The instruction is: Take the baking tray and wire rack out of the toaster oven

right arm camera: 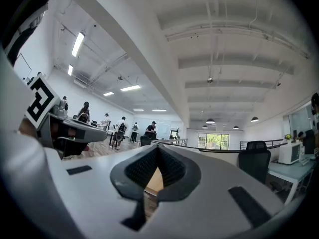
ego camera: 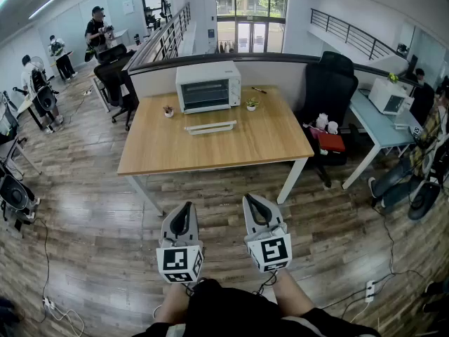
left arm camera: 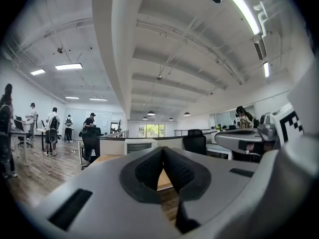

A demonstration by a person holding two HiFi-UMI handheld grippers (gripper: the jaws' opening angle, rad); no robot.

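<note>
left gripper, right gripper: over floor, well short of toaster oven, both level, jaws together, nothing between them. oven at back of table, door shut. baking tray, wire rack not visible, likely inside.

risks:
- door dropping onto flat white item just before oven
- pot plant or second plant, flanking oven, knocked
- oven sliding when door pulled

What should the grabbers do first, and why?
Probably move forward to the table: the left gripper and right gripper hang shut and empty, well short of it, and the toaster oven at its far edge looks closed.
</note>
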